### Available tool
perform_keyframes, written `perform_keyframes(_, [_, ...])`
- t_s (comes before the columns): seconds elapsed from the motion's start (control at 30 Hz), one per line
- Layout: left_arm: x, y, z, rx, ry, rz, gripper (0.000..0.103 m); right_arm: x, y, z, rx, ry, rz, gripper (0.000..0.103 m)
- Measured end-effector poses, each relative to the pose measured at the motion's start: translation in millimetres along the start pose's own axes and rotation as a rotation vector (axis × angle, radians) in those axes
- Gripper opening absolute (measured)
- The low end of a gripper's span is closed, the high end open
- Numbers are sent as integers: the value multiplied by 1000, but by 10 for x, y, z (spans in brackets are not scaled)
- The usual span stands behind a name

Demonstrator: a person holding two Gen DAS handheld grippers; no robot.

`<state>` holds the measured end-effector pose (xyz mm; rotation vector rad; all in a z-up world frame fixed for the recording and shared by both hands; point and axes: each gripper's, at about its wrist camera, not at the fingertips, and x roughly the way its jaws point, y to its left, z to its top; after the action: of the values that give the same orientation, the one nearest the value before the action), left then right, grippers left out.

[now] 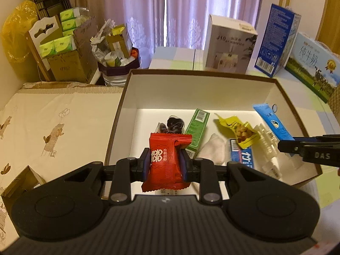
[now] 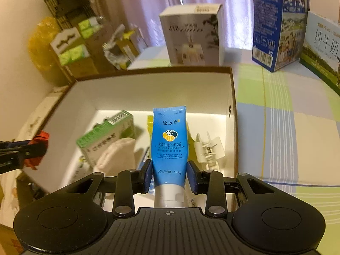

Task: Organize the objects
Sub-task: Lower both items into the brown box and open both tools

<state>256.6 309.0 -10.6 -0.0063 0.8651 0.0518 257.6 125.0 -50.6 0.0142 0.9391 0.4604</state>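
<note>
My left gripper [image 1: 165, 163] is shut on a red snack packet [image 1: 166, 159] and holds it over the near left part of an open white box with a brown rim [image 1: 127, 80]. My right gripper [image 2: 170, 173] is shut on a blue hand cream tube [image 2: 169, 146], held over the box's right side [image 2: 232, 97]. In the box lie a green carton [image 1: 196, 130], a yellow snack bag [image 1: 239, 130], a white cloth [image 1: 213, 150], a blue toothpaste box [image 1: 242, 155], a white plastic clip [image 1: 268, 142] and a dark wrapped sweet [image 1: 173, 125].
A white humidifier box [image 1: 229, 44], a blue milk carton [image 1: 276, 42] and a second milk box [image 1: 314, 65] stand on the checked cloth behind the box. A cream cloth with animal drawings [image 1: 53, 131] lies at the left. Cardboard boxes of green packs [image 1: 61, 48] stand behind it.
</note>
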Motion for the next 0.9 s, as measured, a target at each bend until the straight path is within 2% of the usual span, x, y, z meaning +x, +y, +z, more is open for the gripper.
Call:
perform_keyframes(0.17, [151,46,19,4,25,-5,23,146,12,33,-15,-1,-47,33])
perform_keyframes(0.53, [326,136,90,7,47,-4,24,110,11,64,18,6,-1,35])
perform_keyframes(0.9, [471,113,267,44,32,-10,24,23,-10,42,44,-2,-10,36])
